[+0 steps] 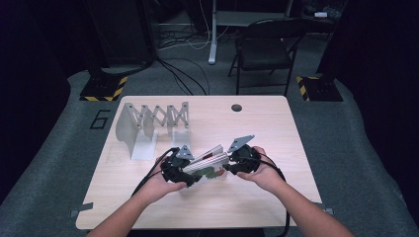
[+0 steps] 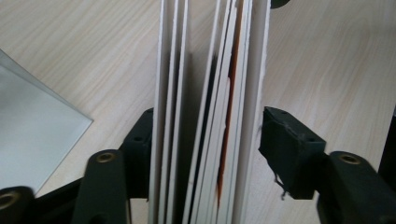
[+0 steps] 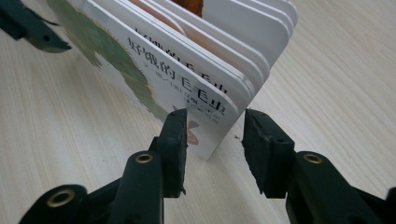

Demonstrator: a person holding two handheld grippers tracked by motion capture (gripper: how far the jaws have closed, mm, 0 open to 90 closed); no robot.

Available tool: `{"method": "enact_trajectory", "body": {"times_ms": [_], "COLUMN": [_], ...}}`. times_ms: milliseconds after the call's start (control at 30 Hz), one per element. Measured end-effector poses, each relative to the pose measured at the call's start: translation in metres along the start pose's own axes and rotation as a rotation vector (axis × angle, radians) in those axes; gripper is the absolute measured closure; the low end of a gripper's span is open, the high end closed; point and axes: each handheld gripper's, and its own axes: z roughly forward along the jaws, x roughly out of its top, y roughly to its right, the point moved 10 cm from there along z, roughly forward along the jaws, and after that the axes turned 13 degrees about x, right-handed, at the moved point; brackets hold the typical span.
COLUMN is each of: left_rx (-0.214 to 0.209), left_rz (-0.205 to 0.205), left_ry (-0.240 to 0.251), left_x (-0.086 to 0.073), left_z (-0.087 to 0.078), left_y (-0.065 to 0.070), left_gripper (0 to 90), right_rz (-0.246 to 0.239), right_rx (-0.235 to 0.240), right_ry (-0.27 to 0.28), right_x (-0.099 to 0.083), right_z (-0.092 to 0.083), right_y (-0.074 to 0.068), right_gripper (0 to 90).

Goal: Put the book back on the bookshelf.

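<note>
Wooden table (image 1: 276, 128) with a round hole (image 1: 236, 107) near the far edge. Grey accordion rack (image 1: 153, 118) stands at far left of the table. Folding chair (image 1: 264, 49) behind the table, cables (image 1: 183, 74) on the grey floor, hazard-striped bases (image 1: 104, 89) at both sides.

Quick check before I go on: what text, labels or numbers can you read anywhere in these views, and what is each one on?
"好饿的毛毛虫": large dark characters on the board book cover, right gripper view; the last characters are partly cut by the cover edge.
Smaller line below that title: too small and blurred to read.
"6": dark numeral on the grey floor left of the table, high view.
Left gripper view: page edges, no text.
</note>
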Motion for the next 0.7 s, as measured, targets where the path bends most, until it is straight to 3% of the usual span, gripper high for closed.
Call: {"method": "enact_trajectory", "body": {"times_ms": [200, 233, 400, 533, 700], "left_rx": [-0.011, -0.007, 0.008, 0.024, 0.014], "left_rz": [0.022, 0.019, 0.030, 0.028, 0.015], "left_ry": [0.006, 0.010, 0.015, 0.026, 0.025], "left_x": [-0.0043, -0.0042, -0.0061, -0.0053, -0.0049], "left_z": [0.0001, -0.0001, -0.0019, -0.0010, -0.0010], "left_y": [0.0017, 0.0013, -0.0031, -0.0035, -0.0028], "left_gripper": [38.1, 41.8, 61.8, 64.7, 67.0], "right_rz": [0.000, 0.019, 0.004, 0.006, 0.022], "right_rx": [0.012, 0.009, 0.012, 0.006, 0.011], "right_ry": [0.010, 0.018, 0.008, 0.007, 0.018], "right_x": [0.0017, 0.0026, 0.0029, 0.0028, 0.0031], "right_z": [0.0024, 0.0032, 0.0036, 0.0036, 0.0038], "right_y": [-0.0009, -0.0021, -0.0037, -0.0038, -0.0050], "right_gripper": [59.8, 59.7, 59.4, 59.3, 59.3]}}
